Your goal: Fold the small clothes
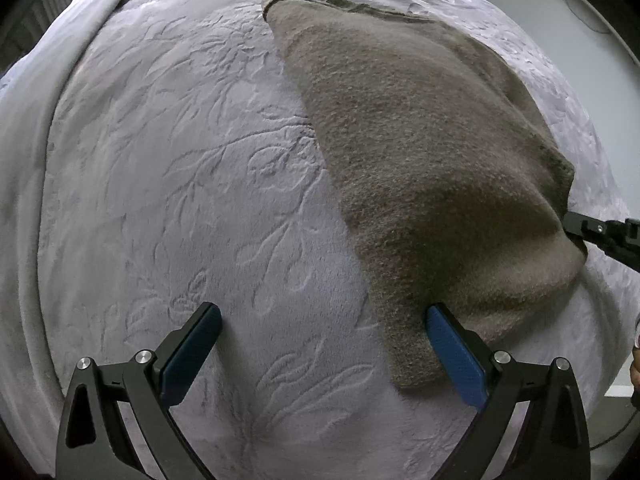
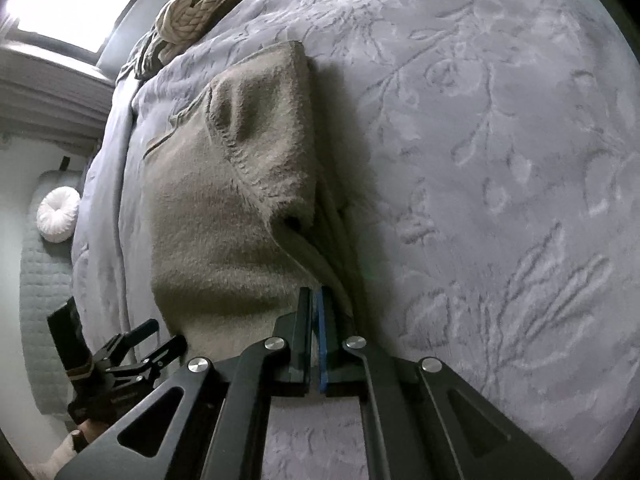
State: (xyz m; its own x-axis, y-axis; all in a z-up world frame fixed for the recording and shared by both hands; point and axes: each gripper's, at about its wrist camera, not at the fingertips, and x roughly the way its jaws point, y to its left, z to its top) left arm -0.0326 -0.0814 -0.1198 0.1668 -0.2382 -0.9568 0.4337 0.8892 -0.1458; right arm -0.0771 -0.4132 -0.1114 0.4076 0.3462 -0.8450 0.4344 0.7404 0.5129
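A fuzzy taupe garment (image 1: 420, 152) lies on a lavender embossed blanket (image 1: 180, 180), its right edge lifted. My left gripper (image 1: 324, 314) is open and empty, hovering low, its right finger (image 1: 456, 356) beside the garment's near corner. My right gripper (image 2: 318, 292) is shut on the garment's edge (image 2: 320, 264) and holds it up off the blanket (image 2: 500, 160). The garment (image 2: 224, 200) drapes away from it in folds. The right gripper also shows at the right edge of the left wrist view (image 1: 600, 232); the left gripper shows at lower left of the right wrist view (image 2: 160, 340).
A knotted beige cushion (image 2: 196, 12) and dark cloth lie at the bed's far end. A round white pillow (image 2: 58, 214) sits on a quilted grey mat (image 2: 44, 320) beside the bed. A bright window (image 2: 76, 4) is at upper left.
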